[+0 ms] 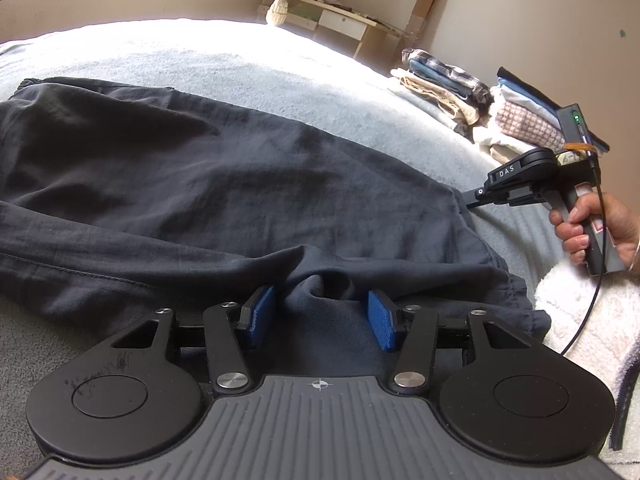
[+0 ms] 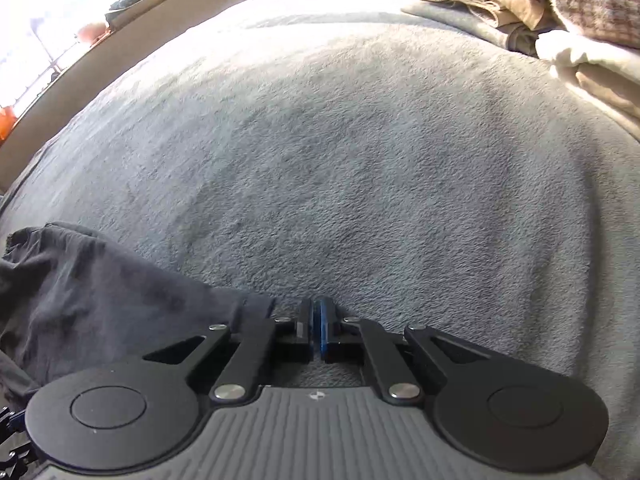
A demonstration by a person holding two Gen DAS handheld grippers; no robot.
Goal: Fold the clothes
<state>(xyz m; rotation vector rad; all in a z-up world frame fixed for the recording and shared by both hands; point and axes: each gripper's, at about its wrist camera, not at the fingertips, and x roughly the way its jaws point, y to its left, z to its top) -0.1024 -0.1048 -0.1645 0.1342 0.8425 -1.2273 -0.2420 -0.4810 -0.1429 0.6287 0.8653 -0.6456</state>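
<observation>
A dark navy garment (image 1: 192,176) lies spread across the grey blanket (image 1: 248,68) on the bed. My left gripper (image 1: 320,314) is open at the garment's near edge, and a raised fold of the fabric sits between its blue pads (image 1: 260,316). A hand (image 1: 580,232) holds my right gripper (image 1: 474,198) at the garment's right edge. In the right wrist view the right gripper (image 2: 318,328) is shut, pads together over bare blanket (image 2: 360,160). The garment (image 2: 100,292) ends just left of its fingers. I see no cloth between those pads.
Two stacks of folded clothes (image 1: 444,88) (image 1: 528,124) stand at the bed's far right, also at the top right of the right wrist view (image 2: 480,0). A white fluffy towel (image 1: 580,312) lies near right. A shelf unit (image 1: 340,16) stands behind the bed.
</observation>
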